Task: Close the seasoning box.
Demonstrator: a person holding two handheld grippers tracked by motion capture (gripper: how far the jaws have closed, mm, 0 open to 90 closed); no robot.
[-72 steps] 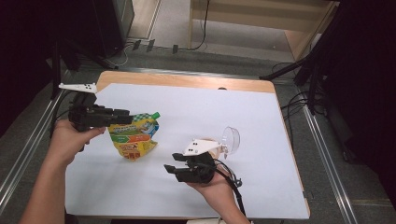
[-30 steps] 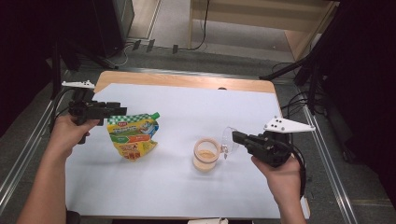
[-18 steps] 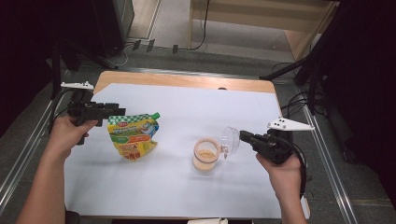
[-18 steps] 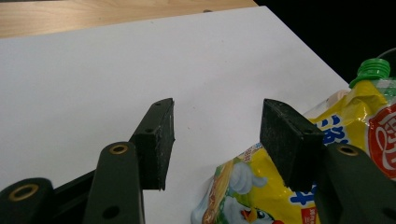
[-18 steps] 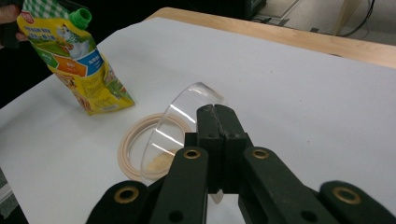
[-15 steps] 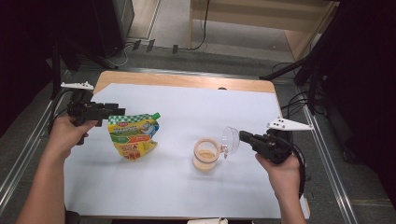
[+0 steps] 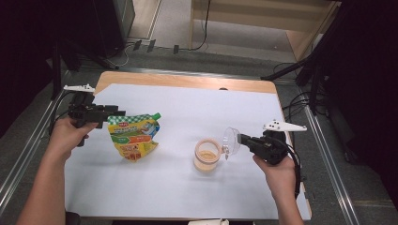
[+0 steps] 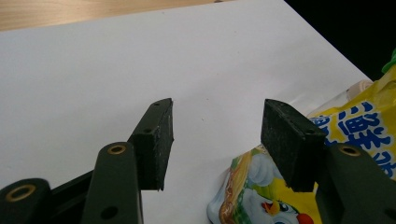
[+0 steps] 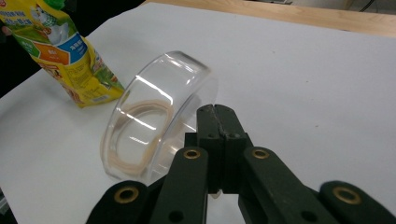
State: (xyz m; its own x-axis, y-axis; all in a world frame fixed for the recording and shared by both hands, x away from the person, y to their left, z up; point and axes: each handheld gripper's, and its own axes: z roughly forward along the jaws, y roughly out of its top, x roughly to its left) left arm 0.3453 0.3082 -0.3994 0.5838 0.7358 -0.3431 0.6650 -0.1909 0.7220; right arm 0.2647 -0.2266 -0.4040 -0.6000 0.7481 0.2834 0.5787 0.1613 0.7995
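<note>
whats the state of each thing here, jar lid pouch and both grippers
jar: upright on the table, open, tan filling inside
clear lid: off the jar, tilted on edge, pinched at its rim
pouch: standing, green cap on
right gripper: shut on the lid
left gripper: jaws apart, nothing between them, pouch beside it

A wooden tabletop (image 7: 187,80) carries a white sheet (image 7: 187,187). On the sheet stand a yellow-green pouch (image 7: 133,137) and, well apart, an open jar (image 7: 207,154).
</note>
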